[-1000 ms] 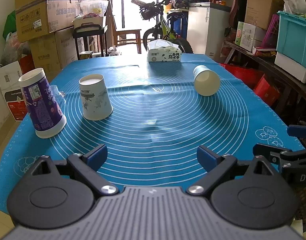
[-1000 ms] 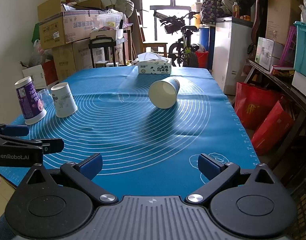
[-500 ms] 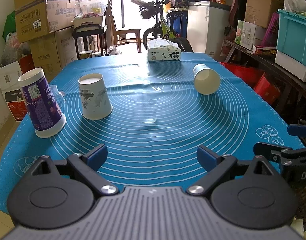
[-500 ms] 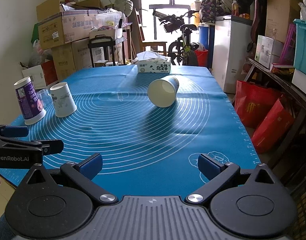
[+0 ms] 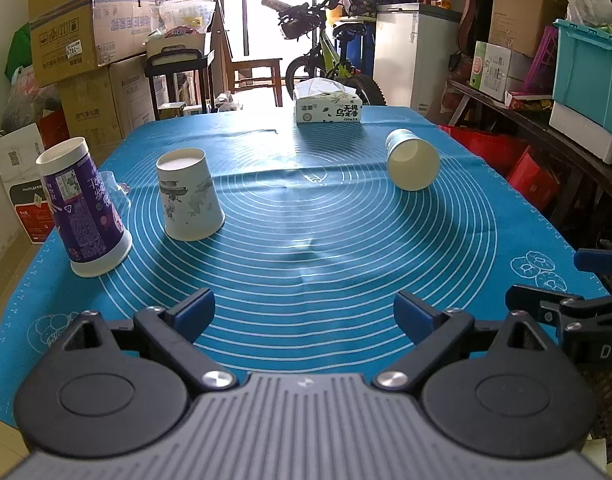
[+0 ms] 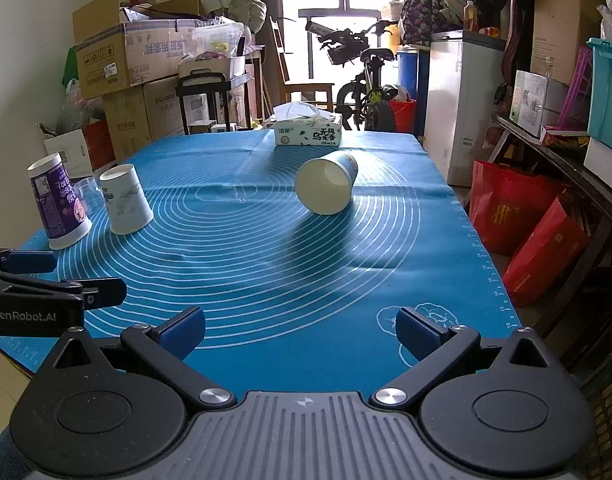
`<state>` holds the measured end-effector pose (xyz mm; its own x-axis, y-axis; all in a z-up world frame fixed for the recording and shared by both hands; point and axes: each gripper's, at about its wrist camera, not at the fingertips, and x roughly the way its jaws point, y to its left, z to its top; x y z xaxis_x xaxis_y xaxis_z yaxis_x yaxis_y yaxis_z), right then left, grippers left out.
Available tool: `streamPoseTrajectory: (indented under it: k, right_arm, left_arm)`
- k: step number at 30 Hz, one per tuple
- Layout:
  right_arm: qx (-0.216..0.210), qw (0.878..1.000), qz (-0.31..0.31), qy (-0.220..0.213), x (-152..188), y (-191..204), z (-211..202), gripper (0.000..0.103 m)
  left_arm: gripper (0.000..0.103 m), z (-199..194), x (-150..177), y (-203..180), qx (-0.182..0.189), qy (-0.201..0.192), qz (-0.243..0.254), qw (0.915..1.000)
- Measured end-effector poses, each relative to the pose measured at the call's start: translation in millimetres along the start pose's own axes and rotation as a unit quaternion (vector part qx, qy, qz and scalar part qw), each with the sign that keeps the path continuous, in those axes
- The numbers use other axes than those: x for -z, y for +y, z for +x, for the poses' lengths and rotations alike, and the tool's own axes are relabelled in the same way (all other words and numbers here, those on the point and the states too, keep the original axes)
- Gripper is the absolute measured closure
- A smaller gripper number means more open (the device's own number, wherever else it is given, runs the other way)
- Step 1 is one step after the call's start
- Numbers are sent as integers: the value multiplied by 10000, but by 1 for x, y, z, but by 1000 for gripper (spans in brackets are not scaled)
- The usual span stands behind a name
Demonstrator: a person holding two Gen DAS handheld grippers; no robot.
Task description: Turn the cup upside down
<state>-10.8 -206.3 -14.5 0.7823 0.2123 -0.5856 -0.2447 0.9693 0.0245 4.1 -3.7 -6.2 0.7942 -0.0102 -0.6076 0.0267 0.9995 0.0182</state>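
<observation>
A pale paper cup (image 5: 412, 164) lies on its side on the blue mat (image 5: 306, 240), its mouth facing me; it also shows in the right wrist view (image 6: 325, 188). A white patterned cup (image 5: 188, 196) and a purple cup (image 5: 84, 208) stand upside down at the left; both also show in the right wrist view, white (image 6: 126, 200) and purple (image 6: 58, 202). My left gripper (image 5: 304, 310) is open and empty over the mat's near edge. My right gripper (image 6: 300, 330) is open and empty, well short of the lying cup.
A tissue box (image 5: 327, 109) stands at the mat's far edge. A small clear plastic cup (image 5: 114, 188) sits behind the purple cup. Cardboard boxes (image 5: 86, 36) stand at left, red bags (image 6: 525, 236) and shelves at right, a bicycle (image 6: 361, 80) behind the table.
Both grippers have barely moved; the views shift very slightly. The cups lie and stand as before.
</observation>
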Motion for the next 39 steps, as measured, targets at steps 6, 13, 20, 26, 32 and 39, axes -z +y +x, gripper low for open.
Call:
streamPoseTrajectory:
  k: [6,13,20,26,32,39]
  right_arm:
    - [-6,10000,5,-2,0,0,0,0]
    - [42,10000,75,-26,-6,-8,3,0]
    - [254,9990,320,-161,-25,-40,20,0]
    - [561,9967,501,-296,-46,-80,40,0]
    - [729,9942,648,-452,-58,-113,54,0]
    - [742,9940,707,-377,-57,-132,71,0]
  left_arm:
    - [8,0,0,0,-6,-6,4,10000]
    - [8,5,-11,-6,46,68,8,10000]
    - [8,34,-48,-25,118,92,178,9997]
    - [8,77,-85,-39,435,240,-99,9987]
    - [8,124,-121,-65,615,275,-132,9976]
    - [9,188,-147,-102,717,699,75,9949]
